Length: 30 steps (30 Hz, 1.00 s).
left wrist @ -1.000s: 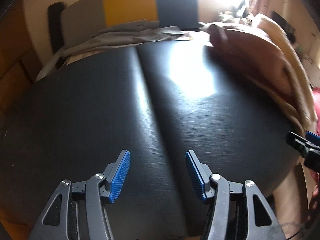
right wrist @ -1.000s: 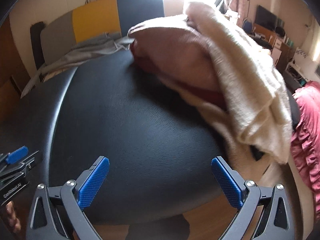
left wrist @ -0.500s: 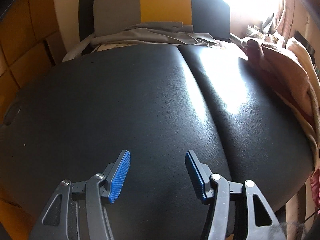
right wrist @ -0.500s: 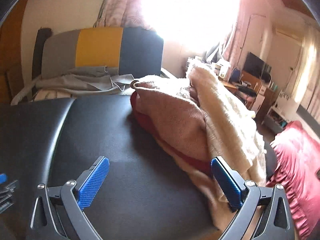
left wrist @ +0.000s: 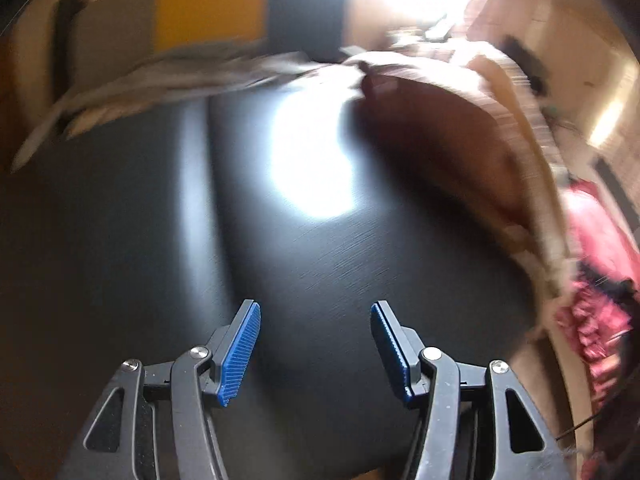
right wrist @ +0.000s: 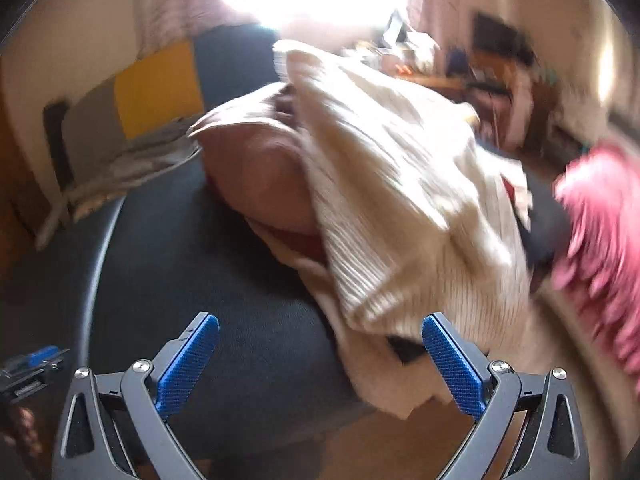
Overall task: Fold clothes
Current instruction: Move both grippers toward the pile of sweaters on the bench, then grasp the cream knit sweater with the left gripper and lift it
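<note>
A heap of clothes lies on the right side of a black padded table. A cream knit garment drapes over a brownish-pink one and hangs off the table's near right edge. In the left wrist view the same pile sits at the upper right, blurred. My left gripper is open above bare black surface, well short of the pile. My right gripper is open wide, with the cream garment's lower hem just beyond and between its blue pads, not pinched.
Grey cloth lies at the table's far edge, before a grey, yellow and dark blue backrest. A pink ruffled fabric is off to the right. The left gripper's tip shows at the right view's left edge. Wooden floor lies below the table edge.
Both views are motion-blurred now. The right gripper has dropped and moved closer to the cream garment, whose hem now sits between its pads. The left gripper has swung right towards the pile.
</note>
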Available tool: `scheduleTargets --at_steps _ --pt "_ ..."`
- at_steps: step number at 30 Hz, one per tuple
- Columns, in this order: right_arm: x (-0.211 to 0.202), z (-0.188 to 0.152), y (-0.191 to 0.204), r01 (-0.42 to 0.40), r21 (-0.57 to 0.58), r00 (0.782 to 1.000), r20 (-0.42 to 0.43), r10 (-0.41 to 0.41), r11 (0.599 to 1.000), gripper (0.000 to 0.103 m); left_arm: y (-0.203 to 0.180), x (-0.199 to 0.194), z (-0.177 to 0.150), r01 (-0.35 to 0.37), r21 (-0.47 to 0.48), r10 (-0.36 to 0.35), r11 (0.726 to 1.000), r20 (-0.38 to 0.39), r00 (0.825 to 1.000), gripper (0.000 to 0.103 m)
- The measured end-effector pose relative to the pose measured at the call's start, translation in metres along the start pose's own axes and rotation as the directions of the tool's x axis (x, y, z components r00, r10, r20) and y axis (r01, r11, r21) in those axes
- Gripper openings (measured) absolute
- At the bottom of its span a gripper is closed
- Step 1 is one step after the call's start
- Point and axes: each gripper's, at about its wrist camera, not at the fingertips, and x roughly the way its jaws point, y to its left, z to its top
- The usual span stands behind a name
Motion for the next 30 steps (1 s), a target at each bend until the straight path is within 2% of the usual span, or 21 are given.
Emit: scheduleTargets --at_steps 2,4,7,11,15,18,22,26,30 --pt "0.003 -0.006 -0.015 -0.034 0.084 0.999 -0.012 0.035 0.996 0.103 -0.042 -0.004 0.033 0.121 0.072 -0.121 0.990 0.005 0.993 0.060" --pt "0.008 -0.011 -0.024 -0.070 0.135 0.997 -0.016 0.073 0.988 0.103 -0.083 -0.004 0.071 0.215 0.150 -0.214 0.965 -0.017 0.977 0.060" --pt "0.019 -0.014 -0.029 -0.085 0.132 0.995 -0.036 0.090 0.988 0.103 -0.145 -0.005 0.122 0.280 0.215 -0.281 0.936 -0.026 0.959 0.060" --pt "0.019 -0.031 -0.019 -0.072 0.031 0.996 -0.046 0.073 0.997 0.103 -0.212 0.013 0.182 0.319 0.253 -0.319 0.913 -0.042 0.947 0.060" --pt "0.022 -0.033 -0.004 -0.081 -0.059 0.996 -0.052 0.078 0.995 0.103 -0.263 0.045 0.216 0.279 0.274 -0.266 0.920 -0.083 0.960 0.060" --pt "0.026 -0.034 -0.001 -0.079 -0.100 0.996 -0.049 0.075 0.992 0.103 -0.286 0.079 0.235 0.199 0.281 -0.176 0.939 -0.106 0.979 0.057" --pt "0.036 -0.038 -0.004 -0.090 -0.094 0.994 -0.071 0.084 0.991 0.103 -0.284 0.120 0.247 0.125 0.231 -0.089 0.965 -0.160 0.983 0.055" --pt "0.045 -0.041 -0.009 -0.102 -0.069 0.991 -0.091 0.095 0.992 0.103 -0.281 0.141 0.249 0.058 0.233 -0.020 0.971 -0.160 0.987 0.051" --pt "0.057 -0.038 -0.018 -0.121 -0.055 0.987 -0.114 0.115 0.991 0.103 -0.279 0.157 0.248 0.063 0.191 -0.024 0.980 -0.202 0.979 0.026"
